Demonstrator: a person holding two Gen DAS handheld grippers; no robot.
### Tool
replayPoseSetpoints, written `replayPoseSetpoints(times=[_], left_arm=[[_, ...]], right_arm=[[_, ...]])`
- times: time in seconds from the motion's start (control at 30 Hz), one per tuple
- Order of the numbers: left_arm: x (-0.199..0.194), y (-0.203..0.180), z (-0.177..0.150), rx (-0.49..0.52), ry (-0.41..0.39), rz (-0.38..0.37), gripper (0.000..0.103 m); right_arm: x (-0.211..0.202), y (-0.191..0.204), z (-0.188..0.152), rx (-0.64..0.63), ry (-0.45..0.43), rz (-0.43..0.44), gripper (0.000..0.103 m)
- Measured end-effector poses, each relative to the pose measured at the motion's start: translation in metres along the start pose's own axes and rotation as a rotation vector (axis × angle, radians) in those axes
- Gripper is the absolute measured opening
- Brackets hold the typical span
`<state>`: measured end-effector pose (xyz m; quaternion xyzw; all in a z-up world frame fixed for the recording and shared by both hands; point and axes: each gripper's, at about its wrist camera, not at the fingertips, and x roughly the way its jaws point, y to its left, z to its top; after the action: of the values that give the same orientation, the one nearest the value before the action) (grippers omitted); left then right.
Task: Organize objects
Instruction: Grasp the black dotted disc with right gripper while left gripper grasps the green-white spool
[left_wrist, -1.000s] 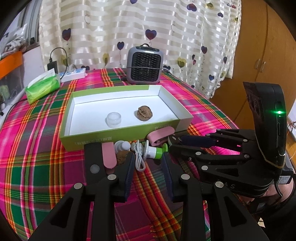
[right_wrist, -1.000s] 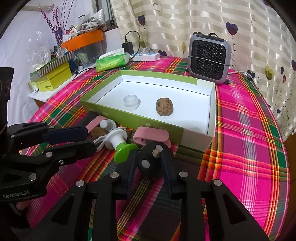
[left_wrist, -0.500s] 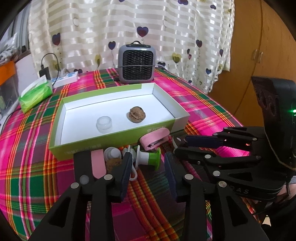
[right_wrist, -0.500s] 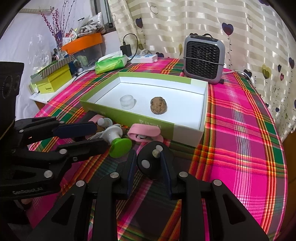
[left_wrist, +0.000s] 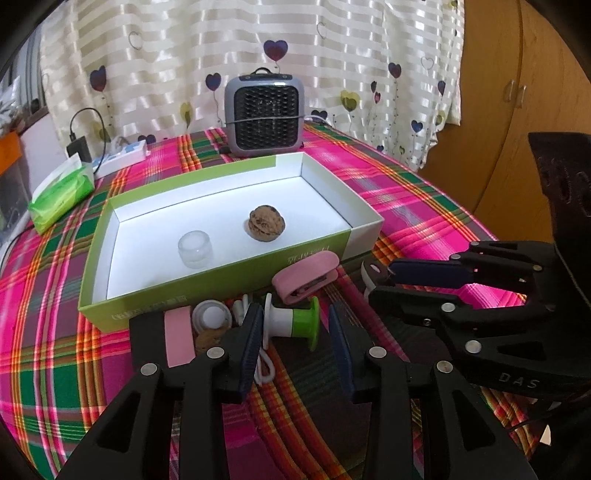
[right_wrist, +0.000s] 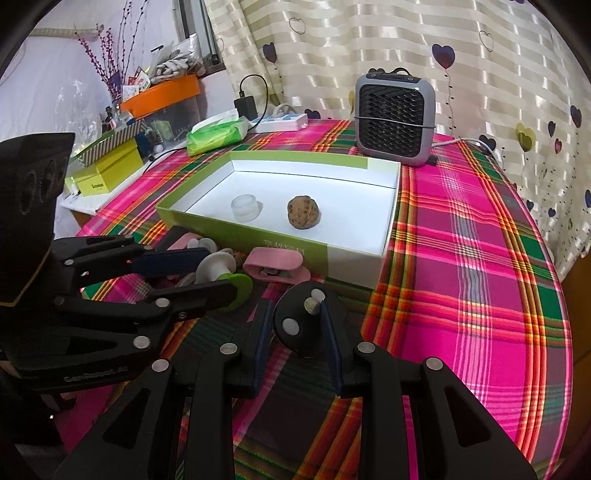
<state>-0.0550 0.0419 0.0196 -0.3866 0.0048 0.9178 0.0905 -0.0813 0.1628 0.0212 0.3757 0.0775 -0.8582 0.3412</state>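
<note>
Green and white plastic, spool-shaped and lying on its side (left_wrist: 295, 325), sits low in the left wrist frame between the fingertips of the left tool (left_wrist: 295, 343). Its jaws have just been opening and stand wide, pads clear of the spool. It looks light, rigid and smooth, and likely to roll. The narrow white waist seems the surest place to pinch.

A thin white cord (left_wrist: 264, 365) loops beside the left pad and could snag. Left of it crowd a white round cap (left_wrist: 212, 317), a brown nut (left_wrist: 207, 338) and a pink strip on a black slab (left_wrist: 179, 341).

In the lower middle of the right wrist frame, the right tool (right_wrist: 295, 332) appears closed on a black round disc with pale studs (right_wrist: 306, 321), stiff and small.

Just beyond the spool a pink plastic clip (left_wrist: 306, 275) rests against the near wall of the green-and-white cardboard box (left_wrist: 221, 280), whose wall must be cleared. Inside are a clear little jar (left_wrist: 195, 248) and a walnut (left_wrist: 266, 223), well apart.

Further up the plaid-covered worktop (right_wrist: 461, 258) stand a grey fan heater (left_wrist: 264, 114) and, upper left, a green tissue pack (left_wrist: 61, 195).
</note>
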Motion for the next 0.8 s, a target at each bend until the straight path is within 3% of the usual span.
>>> replayPoseSetpoints(times=[0.43,0.8], left_arm=[[0.006,0.000,0.000,0.004,0.018,0.015,0.030],[-0.011,-0.001,-0.001,-0.013,-0.026,0.004,0.030]], right_arm=[[-0.001,-0.001,-0.002,-0.003,-0.003,0.000,0.028],[-0.006,0.006,-0.002,-0.024,-0.007,-0.003,0.028]])
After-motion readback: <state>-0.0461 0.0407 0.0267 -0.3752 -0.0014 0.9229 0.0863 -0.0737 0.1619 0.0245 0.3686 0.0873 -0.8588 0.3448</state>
